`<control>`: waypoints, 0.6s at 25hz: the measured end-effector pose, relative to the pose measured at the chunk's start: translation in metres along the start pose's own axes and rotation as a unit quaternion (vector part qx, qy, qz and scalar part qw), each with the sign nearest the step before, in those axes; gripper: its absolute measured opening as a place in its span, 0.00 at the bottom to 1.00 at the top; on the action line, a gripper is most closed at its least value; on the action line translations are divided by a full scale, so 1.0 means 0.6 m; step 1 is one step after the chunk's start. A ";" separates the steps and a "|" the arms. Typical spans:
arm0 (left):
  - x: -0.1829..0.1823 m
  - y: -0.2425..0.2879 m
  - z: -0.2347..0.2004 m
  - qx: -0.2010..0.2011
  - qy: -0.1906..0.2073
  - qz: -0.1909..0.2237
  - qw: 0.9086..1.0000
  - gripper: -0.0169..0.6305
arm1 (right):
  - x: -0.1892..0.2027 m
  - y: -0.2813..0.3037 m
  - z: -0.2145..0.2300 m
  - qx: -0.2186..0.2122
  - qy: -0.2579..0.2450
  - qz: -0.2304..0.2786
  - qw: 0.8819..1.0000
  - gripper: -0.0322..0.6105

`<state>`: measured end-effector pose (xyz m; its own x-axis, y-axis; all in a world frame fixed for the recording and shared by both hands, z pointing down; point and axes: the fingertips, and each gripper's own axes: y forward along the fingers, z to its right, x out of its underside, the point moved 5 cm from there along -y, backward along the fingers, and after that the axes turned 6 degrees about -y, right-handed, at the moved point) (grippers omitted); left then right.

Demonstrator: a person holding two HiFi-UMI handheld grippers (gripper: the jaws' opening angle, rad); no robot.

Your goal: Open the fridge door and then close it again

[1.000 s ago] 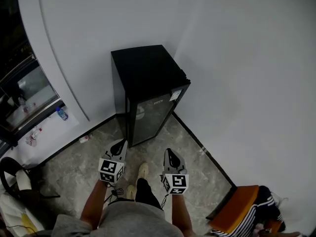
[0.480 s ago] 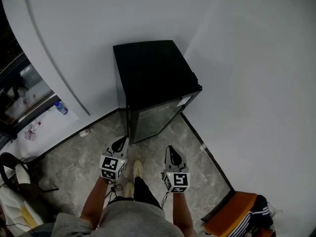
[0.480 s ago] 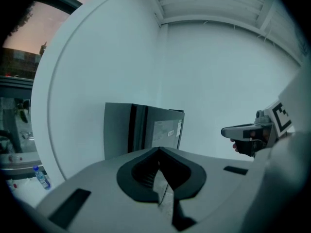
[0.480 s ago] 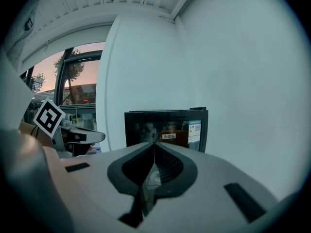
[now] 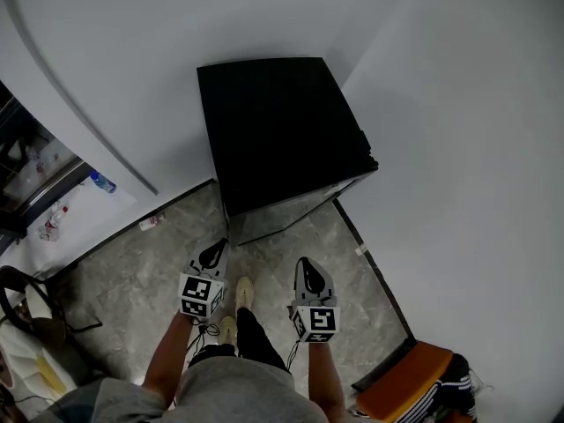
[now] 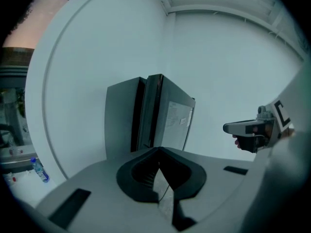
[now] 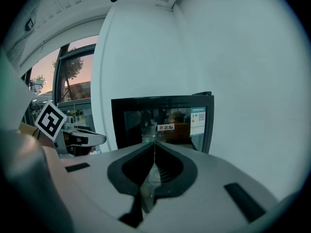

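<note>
While the black fridge stands closed at upper centre, you hold your left gripper and right gripper below it, jaws pressed together, both empty.

We count one black box-shaped fridge with a glass door. We count two grey hand-held grippers with black-and-white marker cubes: the left gripper and the right gripper. We also see two pale shoes, one small clear bottle with a blue label and one orange seat.
</note>
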<state>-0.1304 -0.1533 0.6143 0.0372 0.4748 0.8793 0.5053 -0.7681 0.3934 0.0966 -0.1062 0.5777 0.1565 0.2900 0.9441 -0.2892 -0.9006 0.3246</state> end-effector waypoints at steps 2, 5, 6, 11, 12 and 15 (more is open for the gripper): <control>0.009 0.013 -0.007 -0.005 0.000 -0.009 1.000 0.03 | 0.008 0.012 0.005 -0.003 0.002 -0.006 1.000 0.09; 0.021 0.028 -0.018 -0.021 -0.001 -0.018 1.000 0.03 | 0.021 0.027 0.012 -0.006 0.005 -0.015 1.000 0.09; 0.024 0.032 -0.022 -0.025 -0.002 -0.019 0.999 0.03 | 0.023 0.031 0.013 -0.007 0.006 -0.017 1.000 0.09; 0.037 0.052 -0.030 -0.017 0.001 -0.033 0.999 0.05 | 0.034 0.044 0.019 -0.008 0.013 -0.026 1.000 0.09; 0.039 0.055 -0.030 -0.011 0.000 -0.035 0.999 0.12 | 0.036 0.045 0.019 -0.007 0.014 -0.027 1.000 0.09; 0.044 0.065 -0.030 -0.001 -0.001 -0.040 0.999 0.24 | 0.041 0.048 0.022 -0.007 0.016 -0.030 0.999 0.09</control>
<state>-0.1249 -0.1786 0.6578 -0.0026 0.5356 0.8445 0.5054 -0.7280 0.4633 0.1045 -0.1293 0.6098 0.1439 0.3543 0.9240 -0.2943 -0.8762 0.3818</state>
